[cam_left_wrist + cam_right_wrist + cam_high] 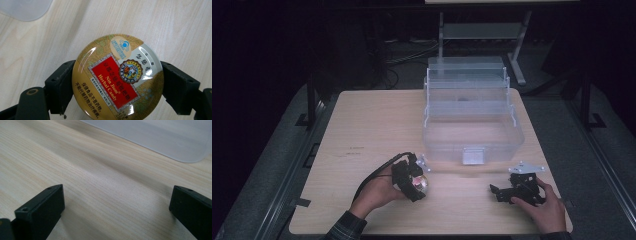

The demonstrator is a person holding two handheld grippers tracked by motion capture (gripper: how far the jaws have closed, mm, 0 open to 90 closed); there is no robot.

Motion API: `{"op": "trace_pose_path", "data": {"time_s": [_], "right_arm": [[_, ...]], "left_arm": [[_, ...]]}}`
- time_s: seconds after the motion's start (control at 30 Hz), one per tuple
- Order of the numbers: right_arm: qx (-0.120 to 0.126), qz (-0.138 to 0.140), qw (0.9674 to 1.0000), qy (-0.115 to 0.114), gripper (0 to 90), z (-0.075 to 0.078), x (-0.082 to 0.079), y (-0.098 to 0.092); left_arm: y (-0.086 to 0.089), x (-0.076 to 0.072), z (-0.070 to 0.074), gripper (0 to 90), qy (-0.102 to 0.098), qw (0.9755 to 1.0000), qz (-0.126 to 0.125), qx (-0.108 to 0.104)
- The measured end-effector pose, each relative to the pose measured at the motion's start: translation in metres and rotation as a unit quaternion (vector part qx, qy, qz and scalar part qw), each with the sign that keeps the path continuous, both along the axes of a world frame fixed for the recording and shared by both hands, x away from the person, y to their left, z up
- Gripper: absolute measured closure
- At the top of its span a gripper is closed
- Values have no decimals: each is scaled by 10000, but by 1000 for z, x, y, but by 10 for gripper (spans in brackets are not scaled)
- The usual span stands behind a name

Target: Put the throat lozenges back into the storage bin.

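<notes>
Left tongs (117,82) tight on round candy tin (117,76); right tongs (117,205) spread wide, empty, over table (100,170)

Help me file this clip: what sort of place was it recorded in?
Probably a lab or studio set up for recording: a lone wooden table in a dark room, metal stand legs and floor cables behind, and a clear plastic box as prop.

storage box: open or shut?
Open. The clear storage box has its tiered trays stepped back and up, leaving the bottom bin uncovered; that bin looks empty.
</notes>
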State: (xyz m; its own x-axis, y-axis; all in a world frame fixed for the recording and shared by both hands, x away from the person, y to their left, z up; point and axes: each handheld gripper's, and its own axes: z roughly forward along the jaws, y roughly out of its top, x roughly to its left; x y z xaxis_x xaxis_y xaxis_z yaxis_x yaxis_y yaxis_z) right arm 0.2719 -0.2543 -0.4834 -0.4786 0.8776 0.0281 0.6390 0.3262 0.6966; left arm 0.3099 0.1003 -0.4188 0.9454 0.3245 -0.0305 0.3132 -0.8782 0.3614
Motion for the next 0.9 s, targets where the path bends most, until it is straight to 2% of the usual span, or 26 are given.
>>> {"op": "trace_pose_path", "data": {"time_s": [0.4,0.9], "right_arm": [[-1,2,10000,-3,0,0,0,0],[0,-6,10000,6,0,0,0,0]], "left_arm": [[-1,2,8,195,19,10000,-14,-28],[-3,7,22,195,-50,10000,-46,-58]]}}
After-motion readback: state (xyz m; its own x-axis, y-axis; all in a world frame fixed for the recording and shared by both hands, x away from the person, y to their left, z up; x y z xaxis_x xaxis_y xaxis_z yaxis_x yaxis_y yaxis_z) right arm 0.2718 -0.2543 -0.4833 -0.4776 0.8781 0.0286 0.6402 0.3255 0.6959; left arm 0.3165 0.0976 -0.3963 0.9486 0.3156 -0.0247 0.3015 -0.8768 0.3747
